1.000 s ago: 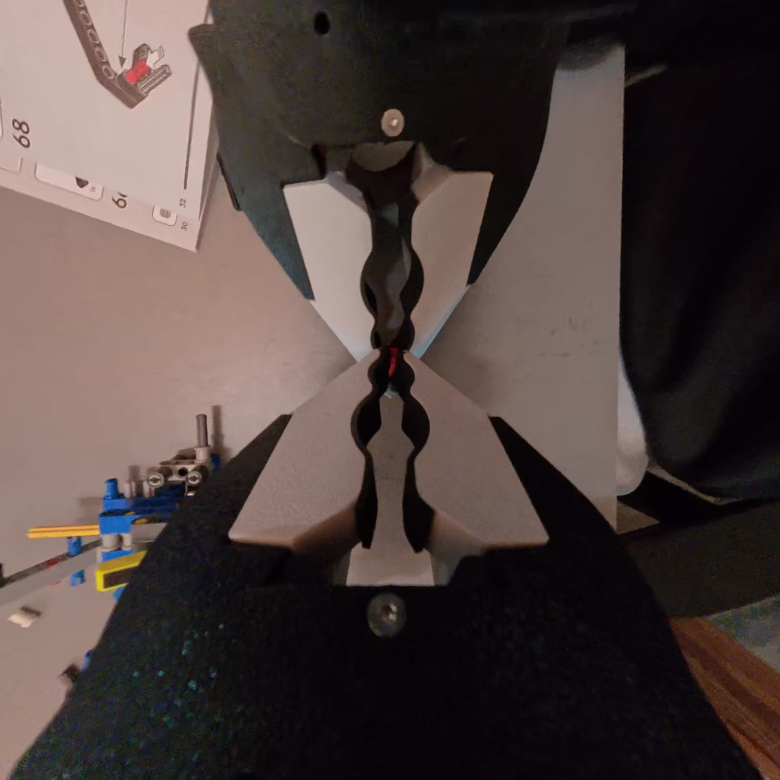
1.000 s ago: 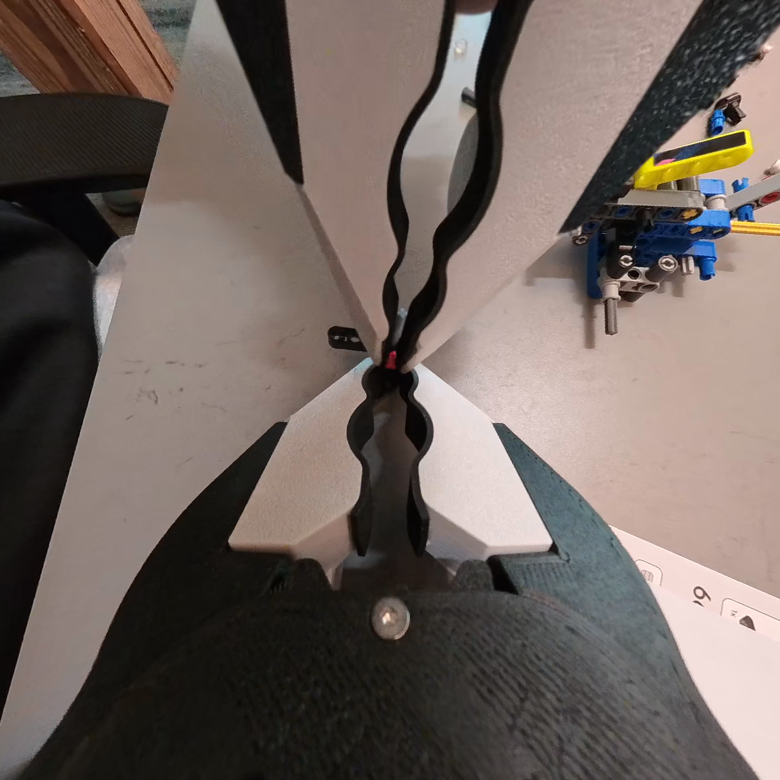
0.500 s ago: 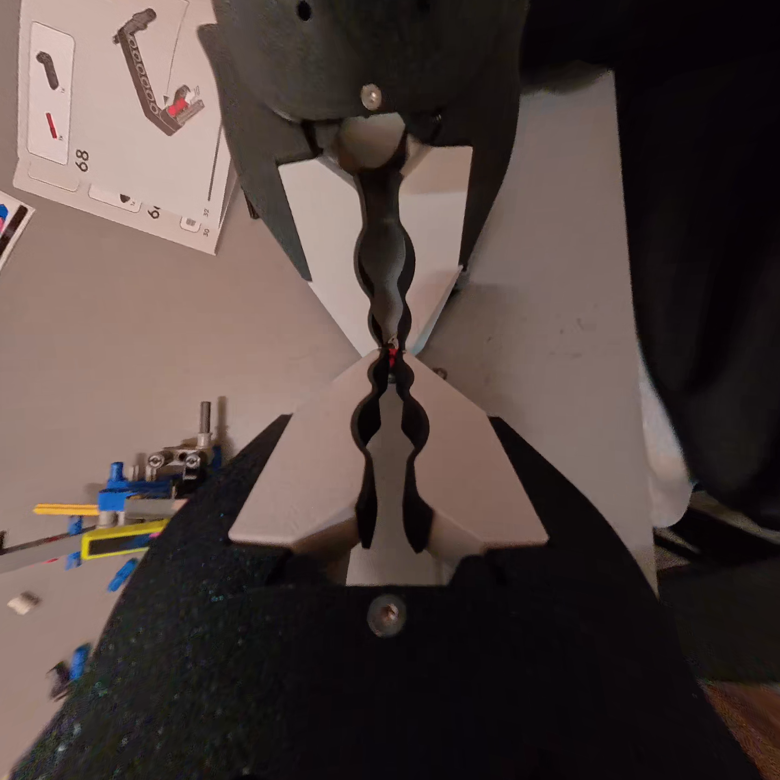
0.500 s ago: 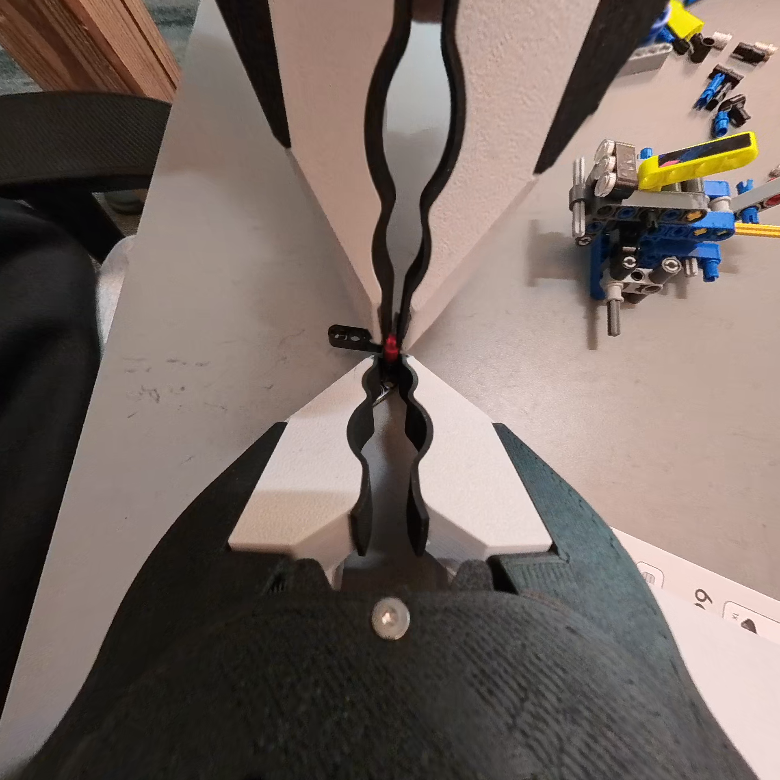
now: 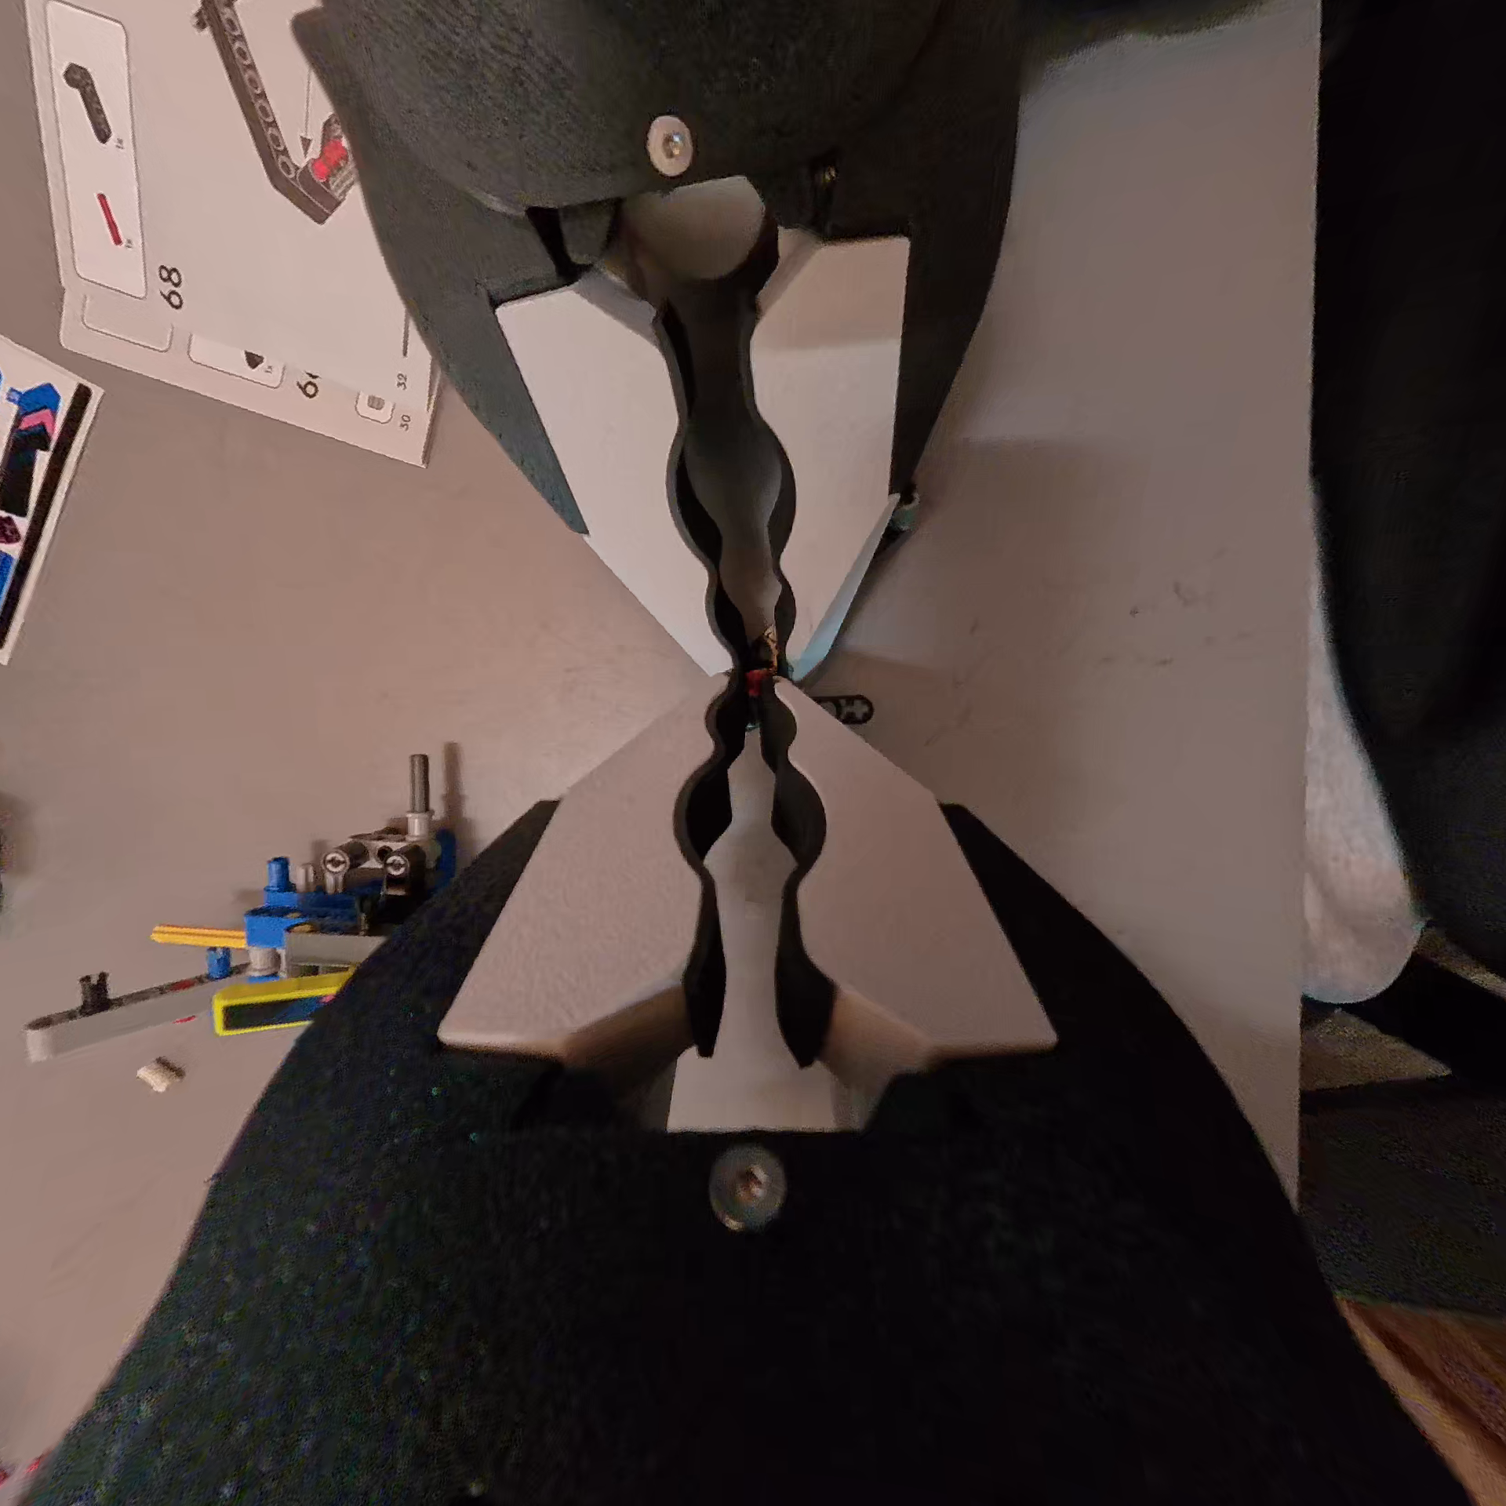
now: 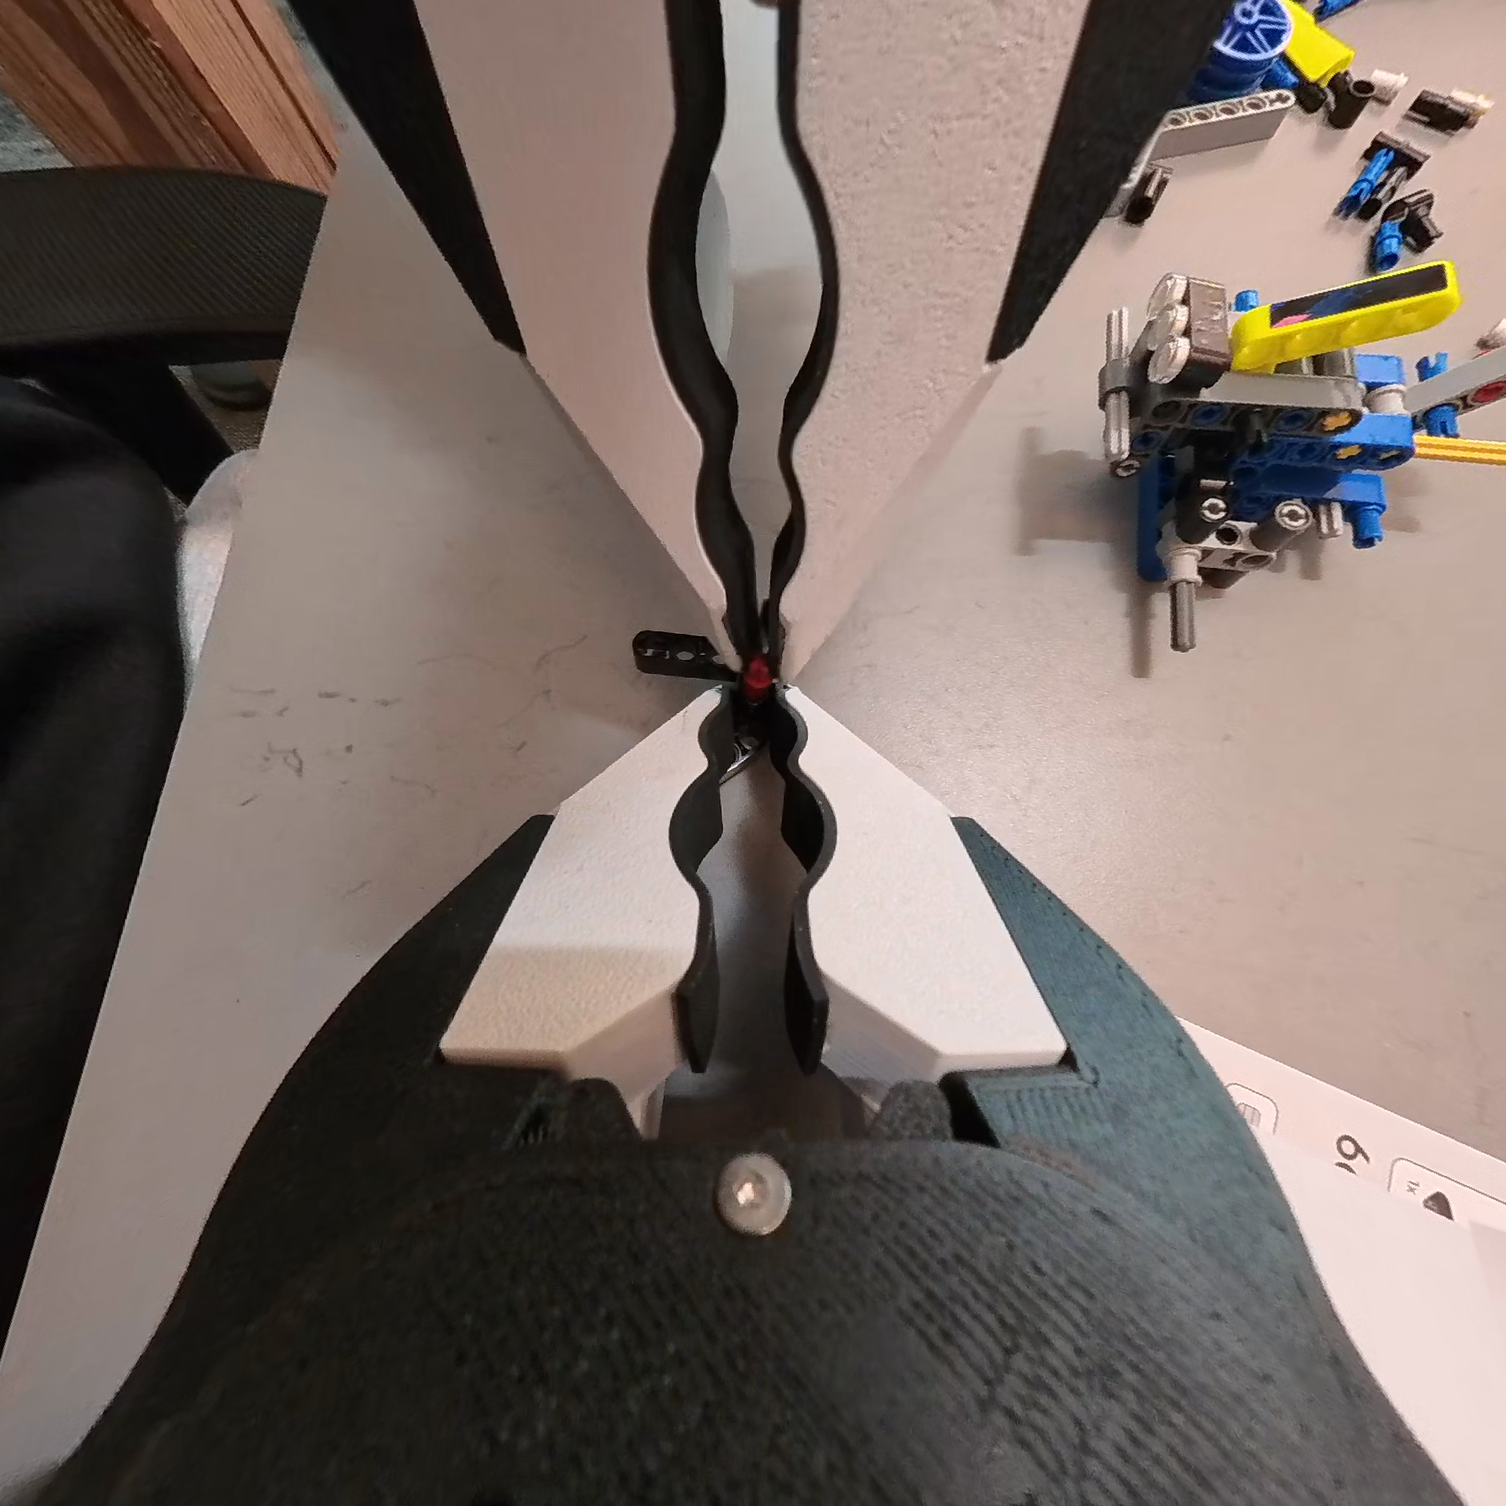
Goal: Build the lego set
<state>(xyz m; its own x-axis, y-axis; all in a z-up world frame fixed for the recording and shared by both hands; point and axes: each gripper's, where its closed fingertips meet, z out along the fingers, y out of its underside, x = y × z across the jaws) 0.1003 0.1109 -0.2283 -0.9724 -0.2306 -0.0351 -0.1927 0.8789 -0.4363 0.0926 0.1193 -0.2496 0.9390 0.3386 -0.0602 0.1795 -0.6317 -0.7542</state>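
Note:
My two grippers meet tip to tip above the light table (image 6: 1059, 815). In the right wrist view my right gripper (image 6: 754, 709) is shut on a small red pin (image 6: 756, 675). My left gripper (image 6: 754, 644) comes down from the top and is shut on a small black beam (image 6: 668, 652) that sticks out to the left. In the left wrist view my left gripper (image 5: 754, 701) is at the bottom and the right gripper (image 5: 754, 652) is above. The red pin (image 5: 755, 683) sits where the tips meet, and the black beam (image 5: 847, 707) pokes out to the right.
A part-built blue, grey and yellow brick model (image 6: 1271, 440) stands to the right, and shows in the left wrist view (image 5: 342, 896). Loose small parts (image 6: 1385, 163) lie beyond it. An instruction sheet (image 5: 228, 244) and a sticker sheet (image 5: 33, 489) lie on the table. A black chair (image 6: 122, 244) is past the table edge. Less than 4 cm separates the two grippers' tips.
Both grippers stayed shut and tip to tip. The views pulled back from the table, the left gripper swung from tilted to straight, and the black beam came more into view.

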